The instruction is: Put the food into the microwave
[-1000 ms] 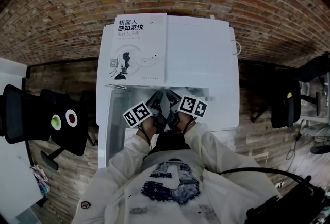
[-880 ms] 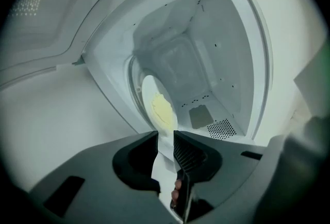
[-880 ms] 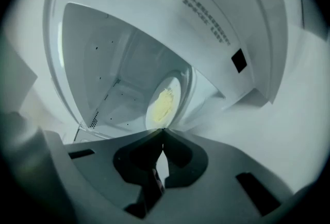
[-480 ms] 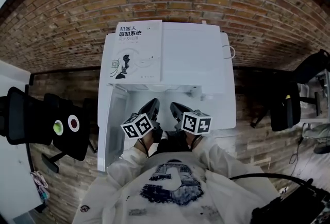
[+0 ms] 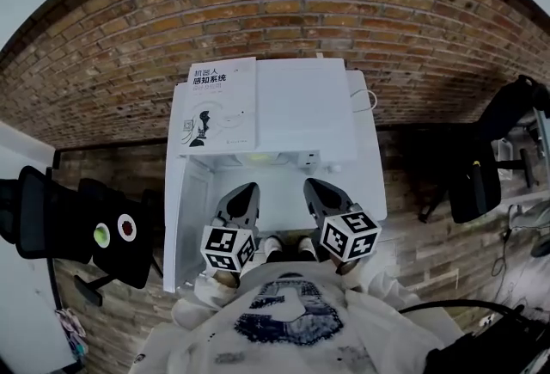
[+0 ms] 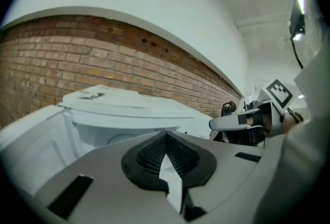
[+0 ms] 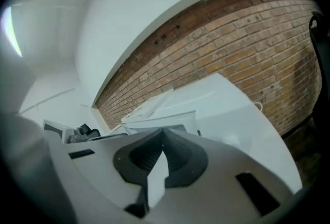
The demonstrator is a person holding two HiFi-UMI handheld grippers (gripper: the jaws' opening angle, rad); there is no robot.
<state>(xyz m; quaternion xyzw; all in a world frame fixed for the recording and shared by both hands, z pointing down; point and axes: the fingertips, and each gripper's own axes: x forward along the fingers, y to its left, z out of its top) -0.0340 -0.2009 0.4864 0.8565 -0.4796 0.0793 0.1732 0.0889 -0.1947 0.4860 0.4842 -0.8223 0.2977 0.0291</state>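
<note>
In front of the microwave (image 5: 309, 106), two hand-held grippers are held side by side, both pointed at its open mouth. The left hand-held gripper (image 5: 243, 199) is seen near the open door (image 5: 191, 217), which is swung out on the microwave's left side. The right hand-held gripper (image 5: 320, 193) is seen just beside it, nearer the microwave's right side. Both are pressed closed, tip to tip, and nothing is held in either one. On top of the microwave a book (image 5: 219, 101) is laid flat, and behind the microwave a brick wall (image 5: 258, 11) is seen.

No food can be made out for sure. Low inside the microwave a pale round shape (image 6: 118, 138) is seen, but it cannot be told if that is a plate, the food or the turning tray. If it is the food, it lies straight ahead of both hand-held grippers, deep in the microwave, and the putting-in is likely done. The door is then the thing to be reached. The left hand-held gripper is judged to be nearer to the door, whose long edge is stood upright beside it.
</note>
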